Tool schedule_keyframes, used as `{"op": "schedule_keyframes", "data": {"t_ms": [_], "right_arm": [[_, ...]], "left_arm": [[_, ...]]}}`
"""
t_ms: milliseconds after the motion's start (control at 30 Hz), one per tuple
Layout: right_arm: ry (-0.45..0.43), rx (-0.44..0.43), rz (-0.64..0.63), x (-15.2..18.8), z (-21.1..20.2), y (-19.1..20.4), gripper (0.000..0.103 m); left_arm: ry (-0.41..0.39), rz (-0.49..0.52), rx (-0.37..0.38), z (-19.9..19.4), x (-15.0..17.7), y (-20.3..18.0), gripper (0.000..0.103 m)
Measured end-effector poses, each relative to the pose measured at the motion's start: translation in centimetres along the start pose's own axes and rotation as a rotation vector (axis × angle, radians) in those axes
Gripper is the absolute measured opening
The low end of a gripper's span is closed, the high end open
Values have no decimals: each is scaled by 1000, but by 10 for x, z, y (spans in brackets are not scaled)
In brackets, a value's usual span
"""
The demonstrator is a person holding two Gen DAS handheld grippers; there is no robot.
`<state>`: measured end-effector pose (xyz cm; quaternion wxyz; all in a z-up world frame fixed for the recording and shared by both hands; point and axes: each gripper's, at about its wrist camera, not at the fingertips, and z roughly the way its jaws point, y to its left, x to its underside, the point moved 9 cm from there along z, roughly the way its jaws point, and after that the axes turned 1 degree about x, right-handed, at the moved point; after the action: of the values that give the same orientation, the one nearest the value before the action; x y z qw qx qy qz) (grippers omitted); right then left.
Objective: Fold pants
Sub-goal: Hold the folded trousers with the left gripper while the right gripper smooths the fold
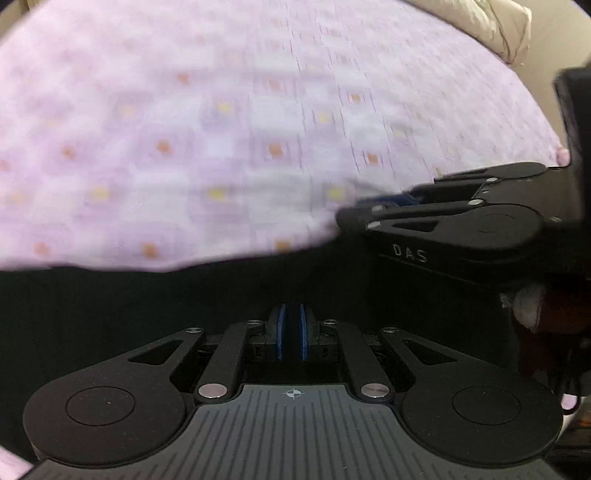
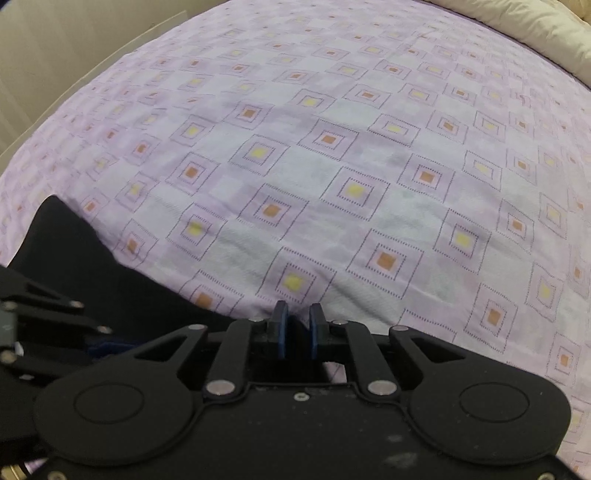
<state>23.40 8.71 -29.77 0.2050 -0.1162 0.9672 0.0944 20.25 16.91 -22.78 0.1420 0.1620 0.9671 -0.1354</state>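
Observation:
The black pants (image 1: pixel 147 295) lie across the near part of a lilac bedcover (image 1: pixel 221 129) and fill the lower half of the left wrist view. My left gripper (image 1: pixel 291 332) is shut on the black cloth, its blue pads almost together. My right gripper (image 1: pixel 351 210) comes in from the right, close beside it. In the right wrist view the pants (image 2: pixel 92 266) run from the left to my right gripper (image 2: pixel 298 328), whose pads stand narrowly apart with the dark cloth edge pinched between them. The left gripper's black linkage arms (image 2: pixel 44 317) show at the left edge.
The bedcover (image 2: pixel 369 166), patterned with yellow and orange squares, stretches flat ahead and to the right. A cream quilt or pillow (image 2: pixel 517 22) lies along the far edge. A pale wall panel (image 2: pixel 55 55) borders the bed on the far left.

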Motion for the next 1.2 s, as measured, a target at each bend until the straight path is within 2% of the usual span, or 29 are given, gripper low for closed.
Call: {"op": "schedule_keyframes", "data": {"t_ms": [67, 133, 267, 400, 533, 600, 700, 833, 933, 1000, 1200], "right_arm": [[-35, 25, 4, -8, -9, -1, 21], [-109, 45, -9, -13, -30, 1, 23], [-171, 4, -13, 1, -66, 8, 23], [-118, -21, -84, 36, -73, 26, 20], [-41, 13, -165, 66, -59, 34, 13], [-13, 51, -177, 71, -49, 30, 3], [31, 126, -182, 68, -30, 16, 0], [33, 146, -169, 59, -26, 17, 0], [-4, 146, -109, 65, -45, 16, 3], [-22, 148, -55, 73, -60, 10, 10], [-47, 235, 106, 120, -111, -32, 20]], "left_arm": [[-70, 3, -17, -23, -3, 8, 8], [-112, -19, -47, -41, -4, 19, 8], [-111, -87, -129, -46, 5, 53, 9], [10, -156, -215, -24, 32, 89, 10], [-10, -216, -172, -23, 38, 98, 12], [4, -185, -191, -23, 36, 94, 12], [14, -143, -211, -22, 33, 87, 11], [-25, -104, -147, -29, 25, 58, 11], [-42, -13, -51, -26, 17, 18, 11], [-33, 40, 10, -20, 15, -7, 11], [3, 201, 136, 10, 12, -78, 11]]}}
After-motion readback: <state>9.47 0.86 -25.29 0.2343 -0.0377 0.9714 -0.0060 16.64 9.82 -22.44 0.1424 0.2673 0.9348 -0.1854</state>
